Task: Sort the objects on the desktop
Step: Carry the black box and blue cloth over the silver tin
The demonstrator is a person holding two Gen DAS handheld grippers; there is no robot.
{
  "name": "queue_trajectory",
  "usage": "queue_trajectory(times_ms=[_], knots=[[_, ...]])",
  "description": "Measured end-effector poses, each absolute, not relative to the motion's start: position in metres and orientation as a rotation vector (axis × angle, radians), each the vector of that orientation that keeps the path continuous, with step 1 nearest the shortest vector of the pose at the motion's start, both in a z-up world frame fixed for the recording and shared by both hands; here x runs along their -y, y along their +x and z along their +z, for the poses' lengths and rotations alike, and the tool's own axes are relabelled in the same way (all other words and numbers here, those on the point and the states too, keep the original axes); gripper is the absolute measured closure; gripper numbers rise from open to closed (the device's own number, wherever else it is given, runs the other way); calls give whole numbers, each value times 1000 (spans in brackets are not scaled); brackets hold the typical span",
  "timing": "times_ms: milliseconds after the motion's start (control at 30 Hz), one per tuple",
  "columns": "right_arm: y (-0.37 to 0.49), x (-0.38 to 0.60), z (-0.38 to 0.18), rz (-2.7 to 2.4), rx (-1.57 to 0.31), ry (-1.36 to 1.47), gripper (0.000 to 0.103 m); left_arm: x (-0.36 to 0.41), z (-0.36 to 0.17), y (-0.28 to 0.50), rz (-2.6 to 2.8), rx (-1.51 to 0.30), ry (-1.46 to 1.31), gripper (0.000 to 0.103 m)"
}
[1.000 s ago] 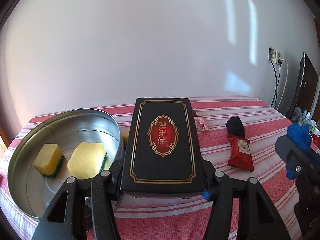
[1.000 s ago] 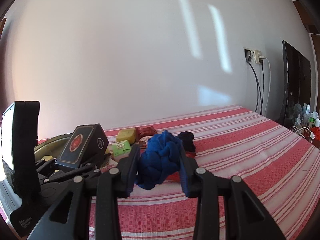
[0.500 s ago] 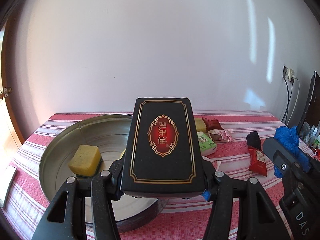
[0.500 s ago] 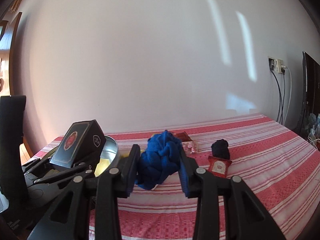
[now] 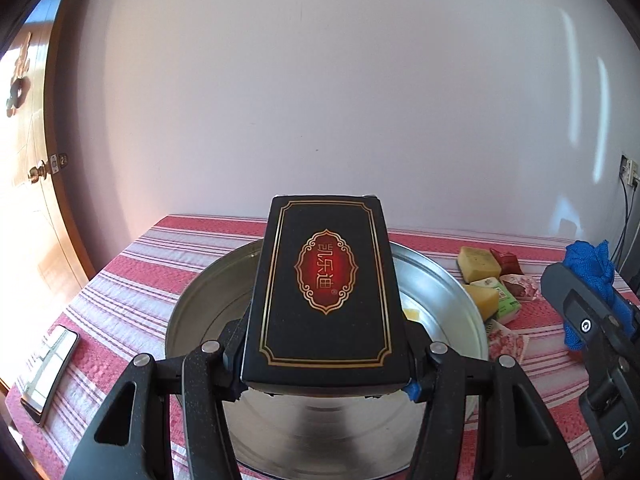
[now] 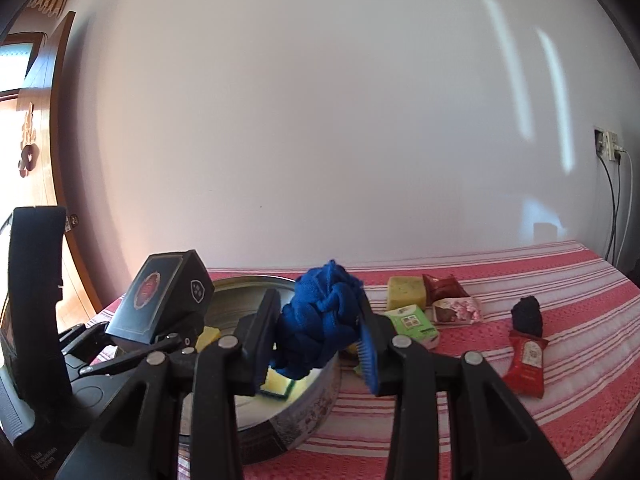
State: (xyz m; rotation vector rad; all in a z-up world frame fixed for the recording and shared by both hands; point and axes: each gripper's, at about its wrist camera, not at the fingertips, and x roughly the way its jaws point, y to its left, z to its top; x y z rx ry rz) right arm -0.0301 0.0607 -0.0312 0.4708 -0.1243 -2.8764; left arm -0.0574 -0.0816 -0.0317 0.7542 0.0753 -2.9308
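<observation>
Left wrist view: my left fingers (image 5: 326,364) clamp the black rectangular box with a red-gold emblem (image 5: 326,292) above the round metal tin (image 5: 452,292) beneath them; a phone-like slab (image 5: 48,372) lies far left.

Right wrist view: my right fingers (image 6: 318,344) squeeze the blue knotted cloth (image 6: 320,320). Sponges, probably, sit in the tin; snack packets (image 6: 456,310) beyond remain unsorted.

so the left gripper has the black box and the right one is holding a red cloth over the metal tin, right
Not quite: the cloth is blue, not red. The right wrist view shows it clamped in the right gripper above the metal tin. The left gripper does hold the black box.
</observation>
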Motion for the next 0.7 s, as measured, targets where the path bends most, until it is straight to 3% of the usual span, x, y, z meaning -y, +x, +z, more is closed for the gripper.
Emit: queue_trajectory(times_ms=[700], knots=[[-105, 9, -55, -2763, 121, 647, 66, 151, -54, -100, -2736, -101, 909, 44]])
